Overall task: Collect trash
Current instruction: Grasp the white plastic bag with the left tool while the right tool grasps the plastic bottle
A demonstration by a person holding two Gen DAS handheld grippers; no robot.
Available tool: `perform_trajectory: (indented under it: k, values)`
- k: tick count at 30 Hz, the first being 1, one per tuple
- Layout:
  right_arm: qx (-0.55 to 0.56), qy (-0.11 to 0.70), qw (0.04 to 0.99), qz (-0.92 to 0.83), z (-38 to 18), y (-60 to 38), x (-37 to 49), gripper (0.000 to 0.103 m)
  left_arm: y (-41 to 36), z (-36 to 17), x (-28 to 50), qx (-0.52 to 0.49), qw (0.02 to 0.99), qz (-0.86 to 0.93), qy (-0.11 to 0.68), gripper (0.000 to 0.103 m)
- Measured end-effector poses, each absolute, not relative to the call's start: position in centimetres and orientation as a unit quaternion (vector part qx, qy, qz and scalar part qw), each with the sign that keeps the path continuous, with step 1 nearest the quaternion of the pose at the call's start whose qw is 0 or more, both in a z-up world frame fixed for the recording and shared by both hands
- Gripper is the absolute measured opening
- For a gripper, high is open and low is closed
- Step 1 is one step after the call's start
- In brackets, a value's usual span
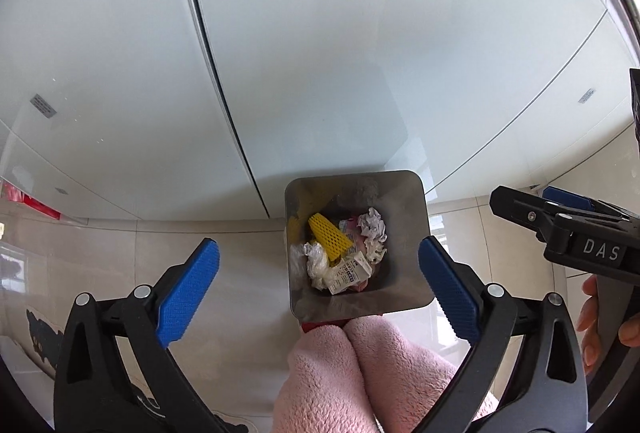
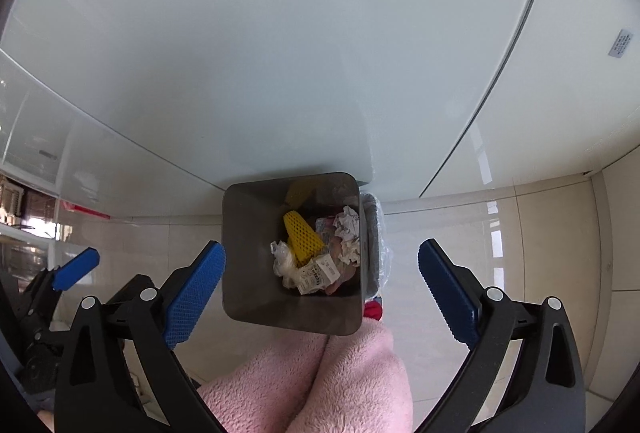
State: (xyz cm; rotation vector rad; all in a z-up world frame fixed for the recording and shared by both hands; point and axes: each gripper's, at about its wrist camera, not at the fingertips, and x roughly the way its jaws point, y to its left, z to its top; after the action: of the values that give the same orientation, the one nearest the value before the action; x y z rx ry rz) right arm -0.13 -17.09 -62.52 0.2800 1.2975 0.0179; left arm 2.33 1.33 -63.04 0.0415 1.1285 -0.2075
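Observation:
A square metal trash bin [image 1: 412,265] stands on the floor against a white cabinet; it also shows in the right wrist view [image 2: 244,253]. Inside lie a yellow foam net [image 1: 328,233] [image 2: 302,239], crumpled white paper [image 1: 372,229] [image 2: 348,229], clear plastic wrap [image 1: 318,265] [image 2: 284,261] and a small printed carton [image 1: 350,273] [image 2: 318,275]. My left gripper [image 1: 319,265] is open and empty above the bin. My right gripper [image 2: 322,269] is open and empty above the bin too; it shows at the right edge of the left wrist view [image 1: 560,217].
White glossy cabinet doors [image 1: 320,53] [image 2: 280,53] rise behind the bin. Beige floor tiles [image 1: 224,273] [image 2: 520,233] surround it. Pink fleece-clad legs [image 1: 360,373] [image 2: 320,381] are just in front of the bin. A cat-print mat [image 1: 40,341] lies lower left.

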Motion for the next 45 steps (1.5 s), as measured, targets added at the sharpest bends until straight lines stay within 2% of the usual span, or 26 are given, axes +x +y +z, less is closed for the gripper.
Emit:
perform_trajectory:
  k: [5,14,23,32,45]
  values:
    - [0.135,0.575,0.806,0.011,-57.7,-18.4,-1.3,0.099,1.7,-58.5,1.3,0.024,0.856,-0.104,0.506,0.095]
    - [0.099,0.491,0.865,0.017,-45.5,-20.2,-2.7,0.100,2.8,-47.3,1.1,-0.004,0.893,-0.110,0.437,0.095]
    - [0.072,0.409,0.910,0.006,-35.1,-21.5,-0.1,0.100,2.4,-37.9,4.5,-0.014,0.911,-0.121,0.395,0.095]
    - [0.043,0.386,0.921,-0.011,-31.4,-21.9,6.8,0.100,0.1,-32.7,12.2,0.021,0.922,-0.107,0.371,0.095]
    - [0.059,0.419,0.906,-0.029,-33.6,-24.7,17.5,0.100,-1.4,-34.0,25.0,0.003,0.908,-0.092,0.409,0.095]
